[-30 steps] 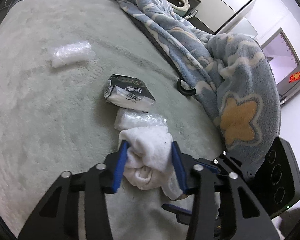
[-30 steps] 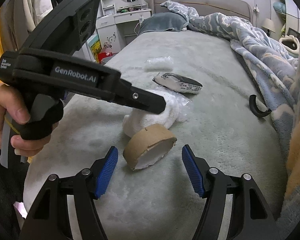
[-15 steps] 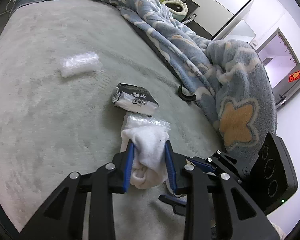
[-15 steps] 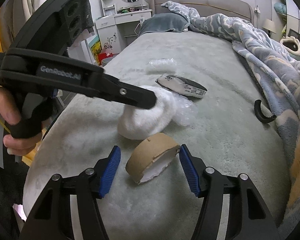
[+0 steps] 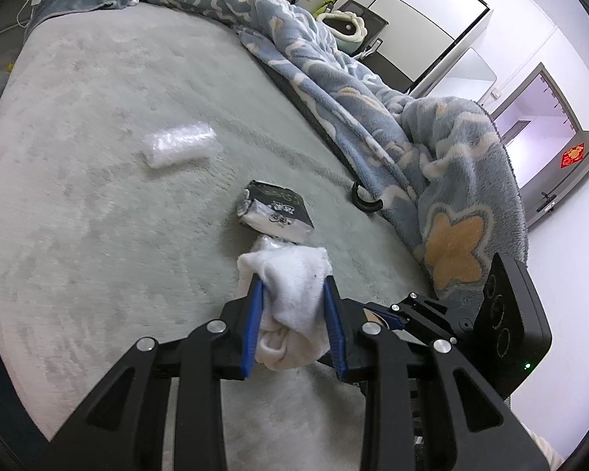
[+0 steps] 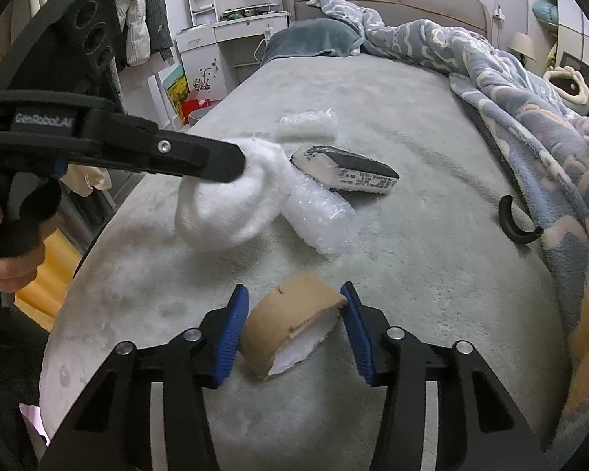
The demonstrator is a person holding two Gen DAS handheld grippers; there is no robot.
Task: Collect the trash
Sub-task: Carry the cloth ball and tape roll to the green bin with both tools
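Bedroom cleanup barely underway: your left gripper clamped the white sock; your right gripper was closing around the cardboard roll, apparently touching; the bubble wrap and tissue pack remained.

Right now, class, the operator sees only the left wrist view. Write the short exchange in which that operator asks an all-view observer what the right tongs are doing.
Operator: My left tongs grip a white sock. What is the right side doing?
Observer: The right tongs have just been closing on a cardboard roll; both pads touch it.
Operator: Is anything hidden behind my sock?
Observer: A bubble wrap piece lies right beside the sock, on the bed.
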